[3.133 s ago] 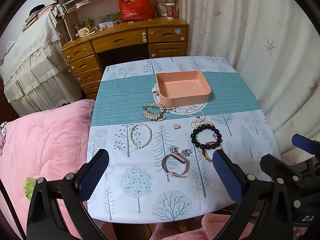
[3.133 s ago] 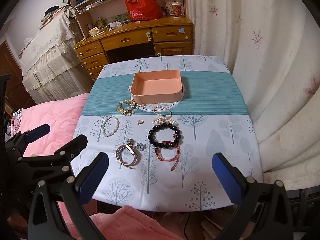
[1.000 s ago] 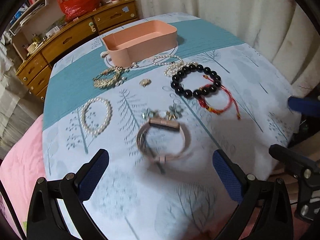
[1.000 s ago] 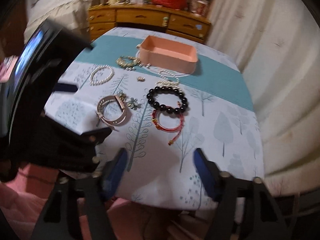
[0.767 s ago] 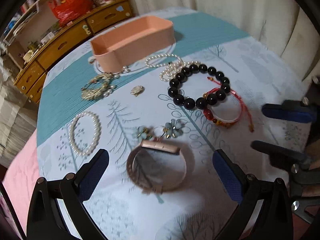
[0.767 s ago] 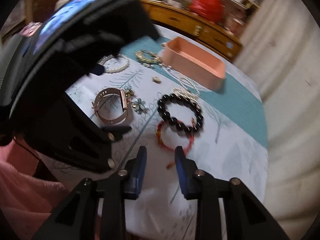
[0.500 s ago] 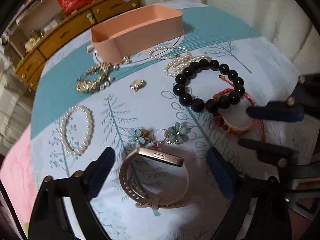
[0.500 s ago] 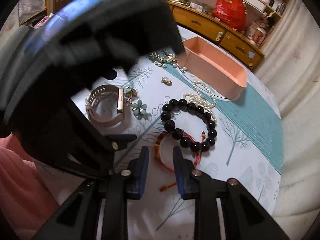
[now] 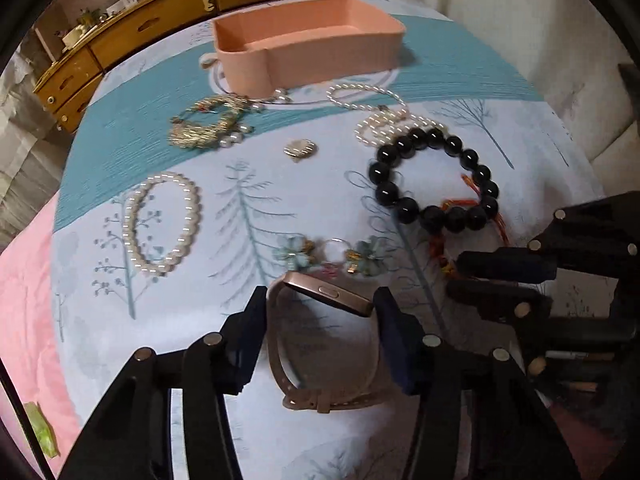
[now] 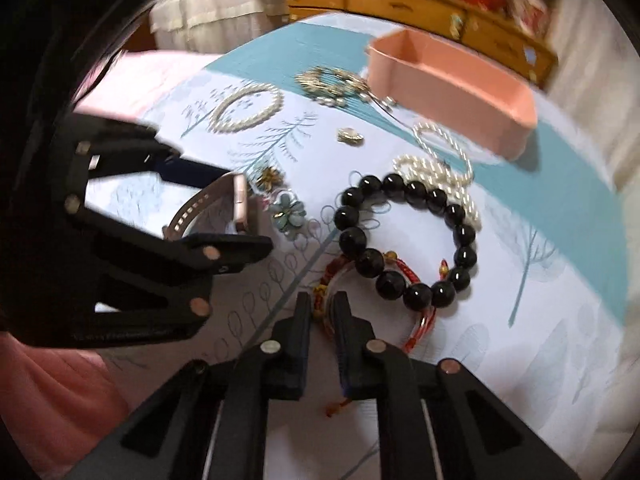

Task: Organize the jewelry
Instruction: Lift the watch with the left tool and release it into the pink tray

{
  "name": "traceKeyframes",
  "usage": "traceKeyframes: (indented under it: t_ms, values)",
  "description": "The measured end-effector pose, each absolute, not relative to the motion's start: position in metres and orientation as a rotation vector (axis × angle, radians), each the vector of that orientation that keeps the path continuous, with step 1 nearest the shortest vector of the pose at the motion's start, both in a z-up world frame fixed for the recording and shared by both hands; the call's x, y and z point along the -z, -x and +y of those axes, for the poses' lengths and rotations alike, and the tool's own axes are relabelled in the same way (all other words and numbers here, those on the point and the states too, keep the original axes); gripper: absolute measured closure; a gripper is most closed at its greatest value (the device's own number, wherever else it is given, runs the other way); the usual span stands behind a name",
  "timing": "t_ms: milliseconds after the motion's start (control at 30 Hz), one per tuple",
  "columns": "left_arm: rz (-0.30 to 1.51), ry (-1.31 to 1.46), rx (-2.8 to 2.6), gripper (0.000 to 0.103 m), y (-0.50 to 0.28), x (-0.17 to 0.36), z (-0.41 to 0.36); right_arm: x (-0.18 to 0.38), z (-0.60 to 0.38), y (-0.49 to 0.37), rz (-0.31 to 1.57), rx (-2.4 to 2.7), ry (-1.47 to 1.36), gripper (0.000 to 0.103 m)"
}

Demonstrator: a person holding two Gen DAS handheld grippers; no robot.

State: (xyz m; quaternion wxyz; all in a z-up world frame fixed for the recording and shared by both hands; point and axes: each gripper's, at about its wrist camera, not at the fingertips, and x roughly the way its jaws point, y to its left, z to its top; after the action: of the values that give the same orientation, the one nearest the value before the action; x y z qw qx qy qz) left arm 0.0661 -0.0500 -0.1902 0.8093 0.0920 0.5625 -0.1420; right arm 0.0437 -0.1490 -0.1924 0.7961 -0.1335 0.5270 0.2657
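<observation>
My left gripper (image 9: 320, 300) is shut on the rose-gold watch (image 9: 326, 294), its fingers pressing both ends of the case; it also shows in the right wrist view (image 10: 236, 200). My right gripper (image 10: 323, 308) is shut on the red cord bracelet (image 10: 420, 326) at its near edge; in the left wrist view the gripper (image 9: 454, 276) sits at the right. A black bead bracelet (image 9: 432, 176) overlaps the red one. The pink tray (image 9: 308, 46) stands at the far side, empty.
On the tree-print tablecloth (image 9: 248, 208) lie a pearl bracelet (image 9: 162, 224), a gold and pearl piece (image 9: 208, 126), a small charm (image 9: 300, 148), a pearl necklace (image 9: 380, 116) and flower earrings (image 9: 328, 254). A wooden dresser (image 9: 160, 20) stands behind; pink bedding (image 9: 24, 300) at left.
Both grippers have dropped to the table and closed: the left fingers narrowed from wide open onto the watch, and the right moved in onto the red bracelet.
</observation>
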Motion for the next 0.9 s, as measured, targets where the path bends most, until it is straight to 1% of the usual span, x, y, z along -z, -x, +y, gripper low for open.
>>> traceKeyframes:
  t_ms: [100,233,267,300,333,500,567,733,900]
  values:
    - [1.196,-0.187,0.293,0.052,-0.067,0.178,-0.040,0.182,-0.159,-0.051,1.176,-0.593,0.103,0.092]
    - [1.186,-0.191,0.276,0.052,-0.074,0.154,-0.029,0.154,-0.170,-0.062,1.158,-0.617,-0.081,0.094]
    - [1.177,-0.195,0.269,0.052,-0.076,0.146,-0.028,0.146,-0.170,-0.065,1.146,-0.615,-0.094,0.095]
    - [1.166,-0.199,0.264,0.052,-0.079,0.137,-0.026,0.138,-0.170,-0.067,1.129,-0.614,-0.102,0.100]
    - [1.156,-0.200,0.261,0.052,-0.081,0.131,-0.024,0.130,-0.170,-0.069,1.111,-0.616,-0.110,0.101]
    - [1.079,-0.158,0.247,0.052,-0.095,0.087,-0.013,0.091,-0.171,-0.081,0.999,-0.621,-0.134,0.101]
    - [1.039,-0.151,0.252,0.052,-0.104,0.071,-0.012,0.084,-0.173,-0.082,0.986,-0.608,-0.119,0.101]
    - [0.930,-0.122,0.280,0.052,-0.135,0.045,-0.018,0.100,-0.170,-0.083,1.059,-0.579,-0.045,0.101]
    - [0.840,-0.069,0.313,0.051,-0.179,0.038,-0.028,0.120,-0.175,-0.072,1.131,-0.535,-0.025,0.101]
